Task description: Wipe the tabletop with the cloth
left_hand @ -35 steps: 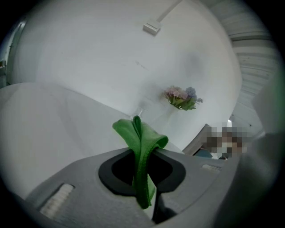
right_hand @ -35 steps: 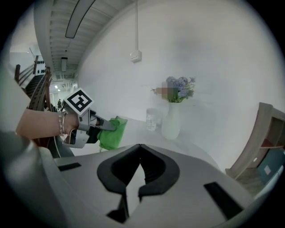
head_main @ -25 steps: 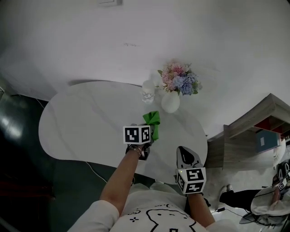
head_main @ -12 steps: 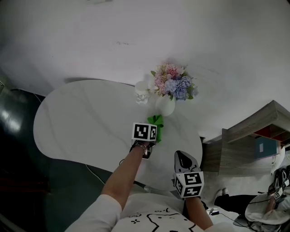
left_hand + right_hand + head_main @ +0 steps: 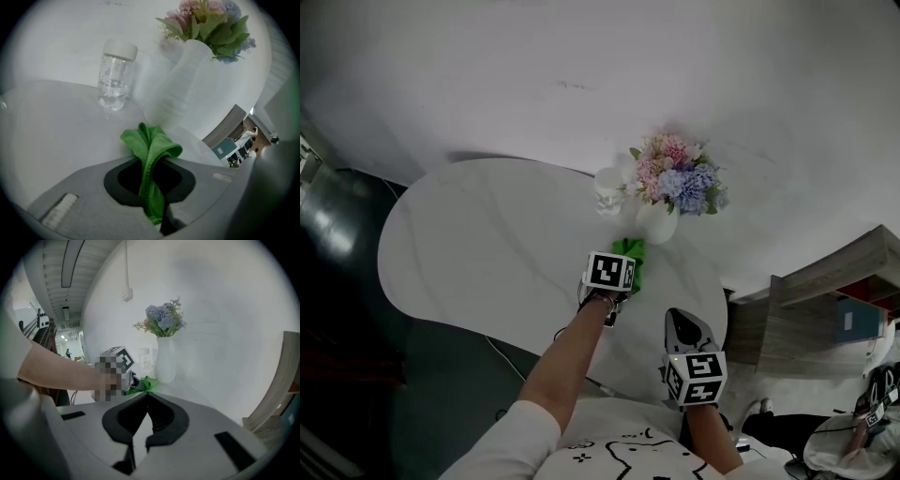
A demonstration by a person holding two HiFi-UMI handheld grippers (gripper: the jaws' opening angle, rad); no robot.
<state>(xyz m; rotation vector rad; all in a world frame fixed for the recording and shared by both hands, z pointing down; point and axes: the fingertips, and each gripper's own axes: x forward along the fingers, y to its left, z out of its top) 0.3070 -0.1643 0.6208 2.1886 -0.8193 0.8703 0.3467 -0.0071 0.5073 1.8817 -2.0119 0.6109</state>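
left gripper (image 5: 150,169) view: fingers pinching green cloth (image 5: 151,143), bunched end on white surface (image 5: 487,244) just before vase (image 5: 180,89) | head view: marker cube hides that pinch | right gripper (image 5: 143,400) view: fingers pressed together, nothing between

Cloth (image 5: 152,152): green woven fabric, matt, finely napped; tabletop (image 5: 478,244): white, smooth, faintly veined like stone, low sheen; jar (image 5: 112,79) at 11 o'clock of the cloth: clear, glossy, with a matt white lid; vase (image 5: 180,93) at 1 o'clock: white, matt; left gripper (image 5: 151,164) shell: grey matt plastic; shelf unit (image 5: 787,328) at 3 o'clock of the tabletop: wood-grain, matt.
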